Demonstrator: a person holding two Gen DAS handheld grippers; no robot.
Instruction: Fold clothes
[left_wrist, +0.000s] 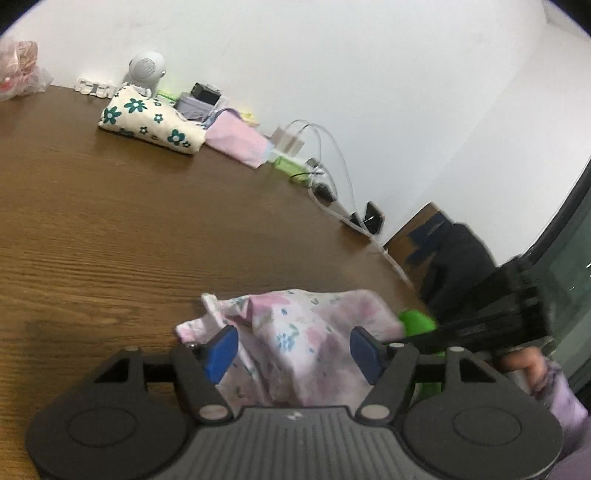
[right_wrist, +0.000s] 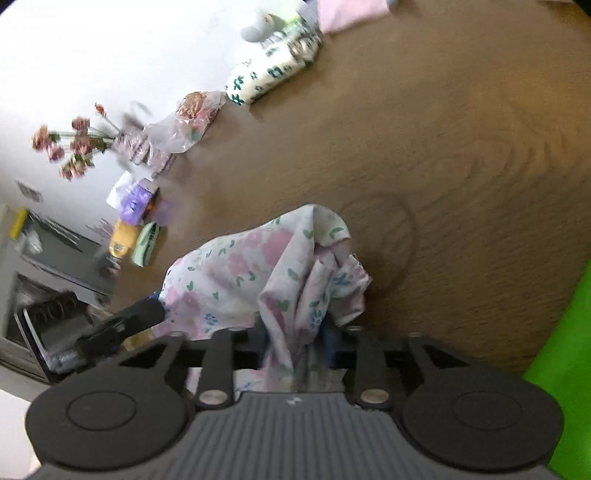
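Floral garment (right_wrist: 258, 273) bunched, low over the near edge of the wooden table (left_wrist: 110, 221). Right gripper (right_wrist: 295, 345): jaws pressed together, pinching a gathered fold. Left gripper (left_wrist: 293, 349): blue pads (left_wrist: 221, 350) spread wide, cloth between them, not clamped. Judgement: close the left on 1 edge, then pull the 2 grips apart to flatten before folding.
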